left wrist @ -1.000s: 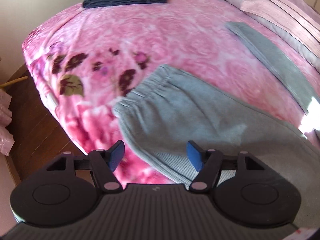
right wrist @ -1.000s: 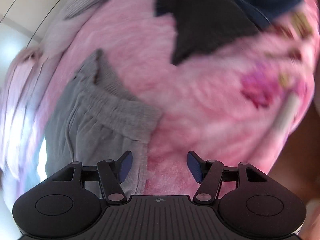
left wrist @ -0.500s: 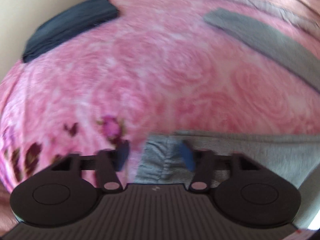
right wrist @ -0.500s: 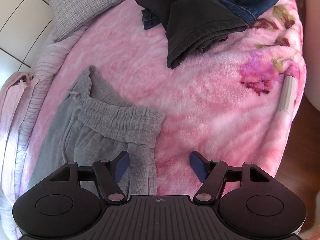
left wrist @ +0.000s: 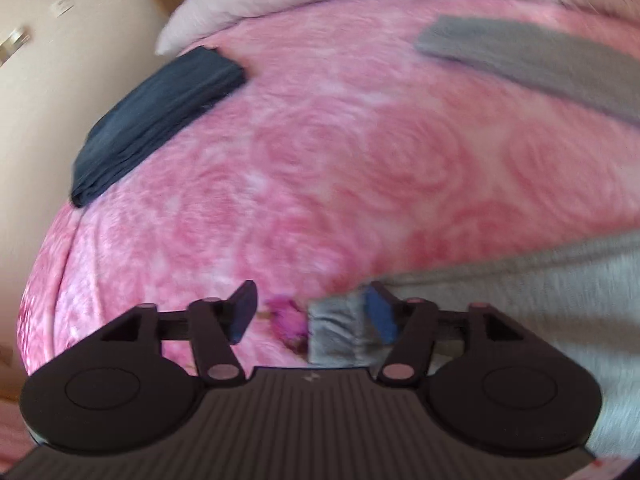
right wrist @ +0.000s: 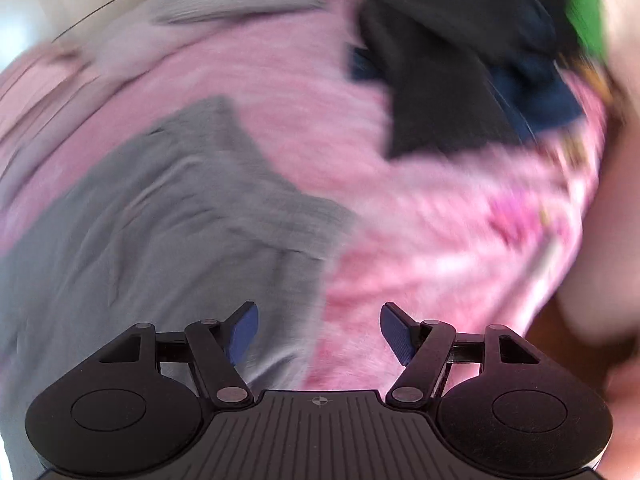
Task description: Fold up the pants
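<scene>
Grey sweatpants [right wrist: 168, 232] lie spread, rumpled, on the pink blanket [right wrist: 420, 240].

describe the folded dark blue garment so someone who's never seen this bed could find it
On the pink rose-patterned blanket, look toward the far left edge near the cream wall. The folded navy garment lies there, flat and dark, unlike the grey sweatpants nearer the camera.

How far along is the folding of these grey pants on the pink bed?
Done: a dark blue folded garment lies on the pink floral blanket. In hand: the left tongs are opening around the waistband corner of the grey sweatpants; the right tongs hang open over their edge. Left: the sweatpants look spread out, so seemingly every fold remains.
</scene>
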